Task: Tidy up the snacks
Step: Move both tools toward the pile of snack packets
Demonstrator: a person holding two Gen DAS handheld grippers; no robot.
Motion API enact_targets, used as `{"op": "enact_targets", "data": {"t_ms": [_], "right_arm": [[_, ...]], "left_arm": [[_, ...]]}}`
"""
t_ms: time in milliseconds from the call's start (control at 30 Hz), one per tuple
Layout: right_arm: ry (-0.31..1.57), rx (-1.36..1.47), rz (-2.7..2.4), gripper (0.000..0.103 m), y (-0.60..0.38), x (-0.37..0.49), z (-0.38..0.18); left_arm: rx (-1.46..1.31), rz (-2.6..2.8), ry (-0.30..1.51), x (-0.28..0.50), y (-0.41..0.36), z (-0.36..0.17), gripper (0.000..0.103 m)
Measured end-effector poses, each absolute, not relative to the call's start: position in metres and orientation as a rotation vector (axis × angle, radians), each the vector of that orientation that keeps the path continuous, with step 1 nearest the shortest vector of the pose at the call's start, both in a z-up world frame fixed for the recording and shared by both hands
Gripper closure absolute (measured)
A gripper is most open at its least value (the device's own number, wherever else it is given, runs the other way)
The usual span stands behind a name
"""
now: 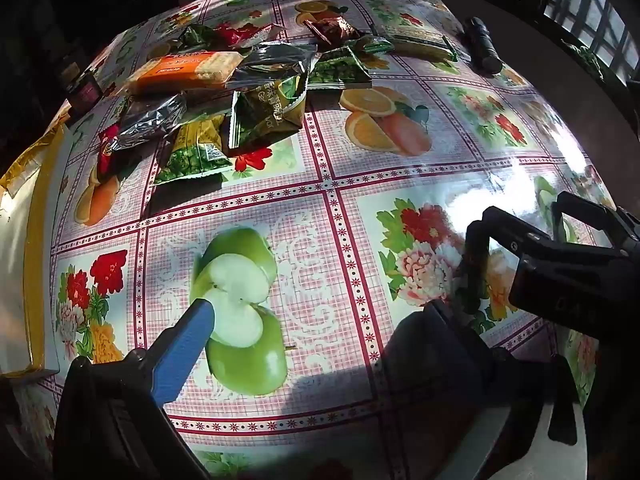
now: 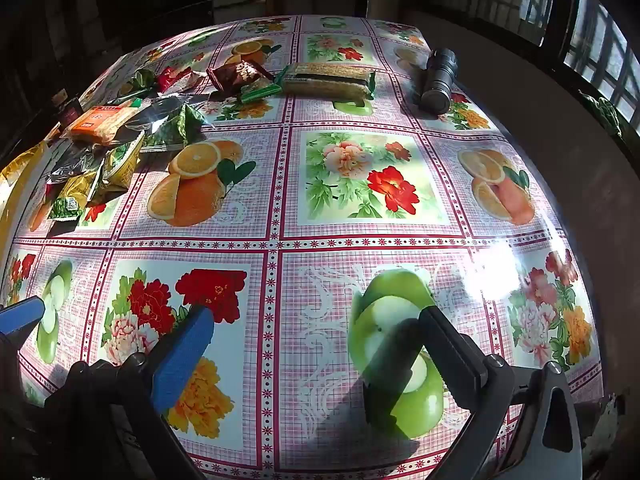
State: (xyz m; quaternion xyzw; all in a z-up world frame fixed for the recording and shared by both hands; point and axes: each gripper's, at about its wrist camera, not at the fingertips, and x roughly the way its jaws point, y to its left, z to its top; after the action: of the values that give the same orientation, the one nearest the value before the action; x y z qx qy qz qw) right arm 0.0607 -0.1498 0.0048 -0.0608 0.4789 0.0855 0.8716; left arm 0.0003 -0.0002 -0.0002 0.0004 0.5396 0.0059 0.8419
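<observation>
Snacks, a heap of crinkly foil and plastic packets [image 1: 224, 92] at eleven o'clock on the glossy flower-print counter [image 1: 360, 184], may slide or snag together; left gripper [image 1: 320, 312] and right gripper [image 2: 316, 328] both gape wide, empty.

Table [image 2: 280, 236] with fruit-print cloth bears snack packets [image 1: 208, 92] and flashlight [image 2: 438, 80].

My left gripper's [image 1: 320, 312] right-hand finger [image 1: 440, 344] sits in deep shadow at the lower right of its view, so I can't make out its pad. The yellow cardboard box [image 1: 28, 208] is cut off by the left edge. A small dark packet [image 1: 82, 90] at the upper left is too dim to read. In the heap of crinkled foil snack packets [image 1: 224, 92], lower ones are half buried under others. In my right wrist view, the left gripper's blue-padded finger [image 2: 20, 316] is clipped by the left edge.
</observation>
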Motion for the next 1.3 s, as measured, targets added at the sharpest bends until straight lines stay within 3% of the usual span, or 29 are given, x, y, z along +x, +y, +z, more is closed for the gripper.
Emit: {"op": "enact_targets", "data": {"t_ms": [1300], "right_arm": [[0.996, -0.134, 0.176, 0.001, -0.149, 0.060, 0.004]], "left_arm": [[-0.069, 0.229, 1.014, -0.014, 0.024, 0.017, 0.000]]}}
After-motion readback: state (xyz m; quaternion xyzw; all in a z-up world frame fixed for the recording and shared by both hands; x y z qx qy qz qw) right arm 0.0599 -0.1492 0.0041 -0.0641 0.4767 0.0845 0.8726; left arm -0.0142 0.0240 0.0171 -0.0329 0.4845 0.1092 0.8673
